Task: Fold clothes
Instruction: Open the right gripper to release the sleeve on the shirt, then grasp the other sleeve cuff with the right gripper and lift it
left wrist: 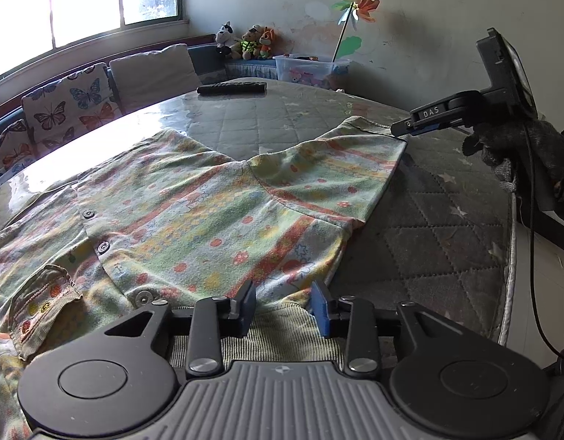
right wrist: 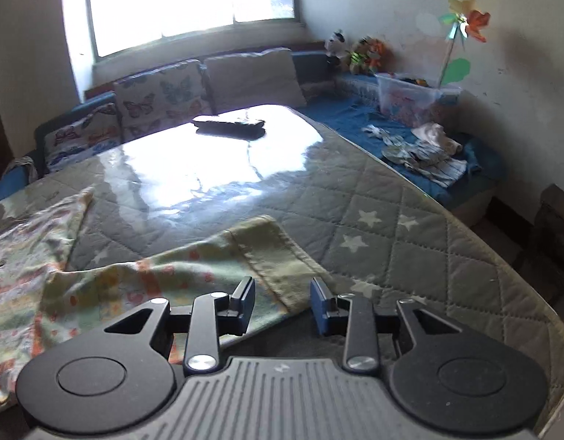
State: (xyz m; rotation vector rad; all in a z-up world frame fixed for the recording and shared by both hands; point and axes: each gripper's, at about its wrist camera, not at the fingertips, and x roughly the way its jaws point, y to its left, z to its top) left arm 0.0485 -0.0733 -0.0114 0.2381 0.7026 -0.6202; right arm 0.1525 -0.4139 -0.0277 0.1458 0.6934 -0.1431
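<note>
A pale green floral shirt (left wrist: 193,216) with snap buttons lies spread on the quilted grey table cover (left wrist: 428,242). My left gripper (left wrist: 283,302) is open, its jaws astride the shirt's ribbed collar edge at the near side. In the left wrist view my right gripper (left wrist: 401,129) sits at the tip of the shirt's far sleeve (left wrist: 355,150). In the right wrist view my right gripper (right wrist: 283,299) is open, with the sleeve's cuff (right wrist: 278,256) between its jaws, lying flat on the cover (right wrist: 410,249).
A black remote (left wrist: 232,88) lies at the table's far end. Butterfly cushions (left wrist: 65,106) line a bench under the window. A clear toy box (right wrist: 410,101), a pinwheel and loose clothes (right wrist: 425,154) sit on the blue bench at right. The table edge (left wrist: 509,256) runs close at right.
</note>
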